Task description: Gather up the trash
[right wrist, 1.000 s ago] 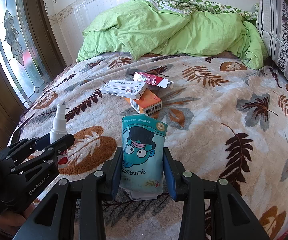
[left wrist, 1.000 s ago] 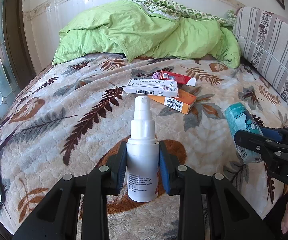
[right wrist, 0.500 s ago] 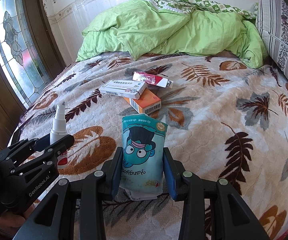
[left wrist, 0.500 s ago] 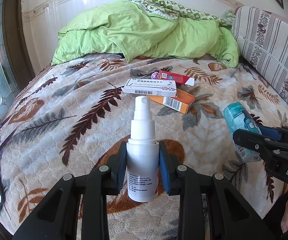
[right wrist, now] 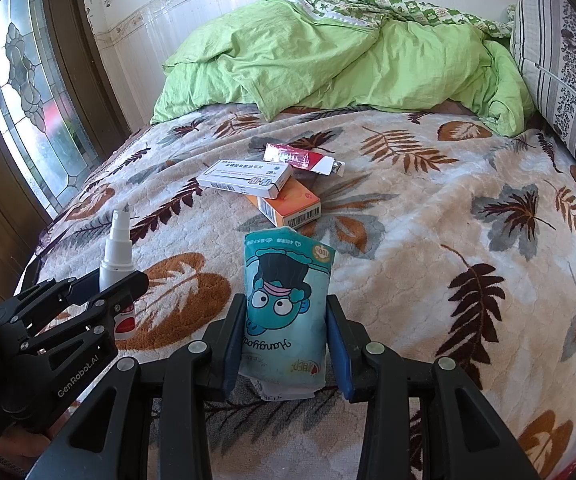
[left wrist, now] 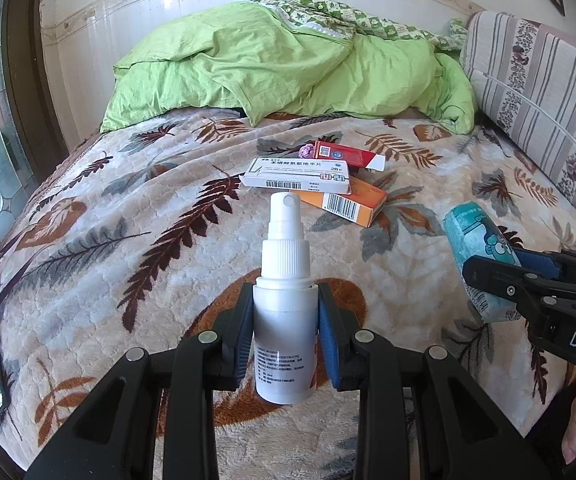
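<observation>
The left gripper [left wrist: 286,330] is holding a white spray bottle [left wrist: 285,320] upright, its jaws pressing on both sides of the bottle's body with the nozzle standing above them. The right gripper [right wrist: 286,338] is holding a teal pouch [right wrist: 286,312] with a cartoon face printed on it, its jaws closing against the two edges of the pouch, which is standing up between them. Both grippers are hanging over the near part of the bed [right wrist: 428,240], which is covered with a leaf-patterned blanket, and the two are sitting side by side, the bottle to the left of the pouch.

Farther up the bed, near the middle, three small packets are lying together: a white box [left wrist: 298,174] is resting on top of an orange box [left wrist: 346,202], and a red box [left wrist: 346,154] with an open flap is lying just behind them. A small pink thing is sitting beside the red box; what it is cannot be told. A rumpled green duvet [left wrist: 288,72] is piling up at the head of the bed against the wall, and a striped cushion [left wrist: 540,80] is leaning along the right side. A stained-glass window [right wrist: 28,92] is showing on the left
</observation>
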The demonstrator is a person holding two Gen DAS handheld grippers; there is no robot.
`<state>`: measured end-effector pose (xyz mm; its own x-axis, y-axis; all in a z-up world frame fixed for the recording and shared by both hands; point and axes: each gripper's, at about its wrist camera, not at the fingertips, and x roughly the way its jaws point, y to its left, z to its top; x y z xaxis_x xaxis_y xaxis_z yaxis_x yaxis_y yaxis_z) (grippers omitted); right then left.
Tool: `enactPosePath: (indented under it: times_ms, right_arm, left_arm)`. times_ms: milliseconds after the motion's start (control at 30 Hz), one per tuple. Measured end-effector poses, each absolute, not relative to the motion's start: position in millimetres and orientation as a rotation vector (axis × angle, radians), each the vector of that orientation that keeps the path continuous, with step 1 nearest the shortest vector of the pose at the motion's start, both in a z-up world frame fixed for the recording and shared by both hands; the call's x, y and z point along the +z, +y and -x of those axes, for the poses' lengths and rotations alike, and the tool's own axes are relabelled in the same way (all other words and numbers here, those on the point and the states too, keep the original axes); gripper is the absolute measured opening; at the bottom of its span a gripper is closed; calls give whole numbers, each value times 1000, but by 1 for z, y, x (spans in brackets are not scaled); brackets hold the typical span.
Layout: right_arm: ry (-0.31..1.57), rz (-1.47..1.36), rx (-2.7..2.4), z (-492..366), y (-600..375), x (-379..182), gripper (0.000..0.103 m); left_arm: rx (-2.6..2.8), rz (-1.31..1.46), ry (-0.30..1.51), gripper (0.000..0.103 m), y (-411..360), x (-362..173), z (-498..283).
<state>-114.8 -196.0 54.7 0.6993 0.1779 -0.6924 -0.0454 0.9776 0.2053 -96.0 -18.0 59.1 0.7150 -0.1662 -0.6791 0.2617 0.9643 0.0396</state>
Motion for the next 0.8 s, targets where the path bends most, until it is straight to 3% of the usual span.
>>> enactPosePath:
  times_ms: [800]
  right_arm:
    - [789, -179, 124, 115, -196, 55, 40]
  left_arm:
    - [-241, -139, 739, 29, -21, 58, 96]
